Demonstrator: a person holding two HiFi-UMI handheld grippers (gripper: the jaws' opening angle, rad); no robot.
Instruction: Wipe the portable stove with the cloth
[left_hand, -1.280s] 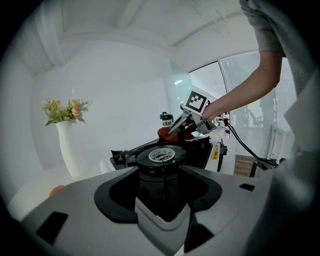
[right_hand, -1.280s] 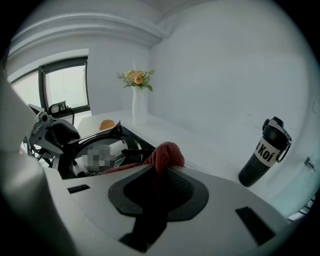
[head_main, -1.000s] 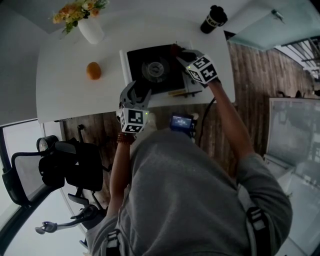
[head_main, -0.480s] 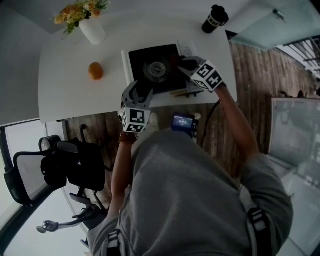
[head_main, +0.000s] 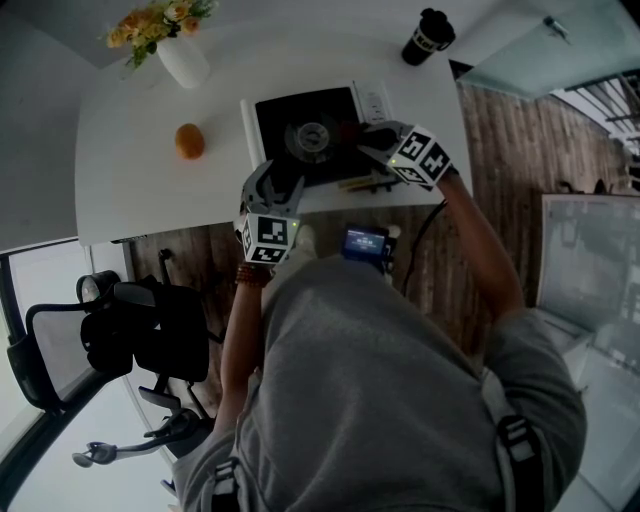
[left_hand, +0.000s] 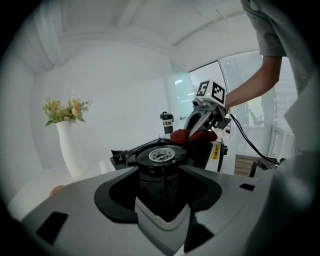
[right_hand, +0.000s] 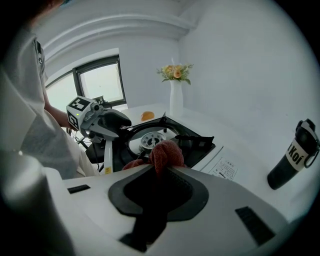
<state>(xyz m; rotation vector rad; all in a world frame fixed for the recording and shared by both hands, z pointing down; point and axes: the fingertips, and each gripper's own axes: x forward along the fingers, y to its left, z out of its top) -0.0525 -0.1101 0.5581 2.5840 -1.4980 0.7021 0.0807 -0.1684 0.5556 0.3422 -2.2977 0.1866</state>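
Observation:
The portable stove (head_main: 290, 110) has a black top and a round burner (head_main: 312, 134), and stands on the white table (head_main: 150, 190). My right gripper (head_main: 362, 133) is shut on a dark red cloth (head_main: 349, 130) and presses it on the stove's right side beside the burner. The right gripper view shows the cloth (right_hand: 165, 152) bunched between the jaws, just short of the burner (right_hand: 150, 141). My left gripper (head_main: 281, 186) sits at the stove's near left edge, its jaws shut to a thin line (left_hand: 162, 172). I cannot tell whether they pinch anything.
A white vase of flowers (head_main: 180, 55) and an orange (head_main: 187, 140) stand left of the stove. A black cup (head_main: 427, 38) is at the table's far right corner. An office chair (head_main: 130, 340) stands near the table's front edge, and a cable hangs at the right.
My right gripper has drawn the cloth along the stove's right side toward the near edge and turned somewhat. The left gripper has stayed where it was.

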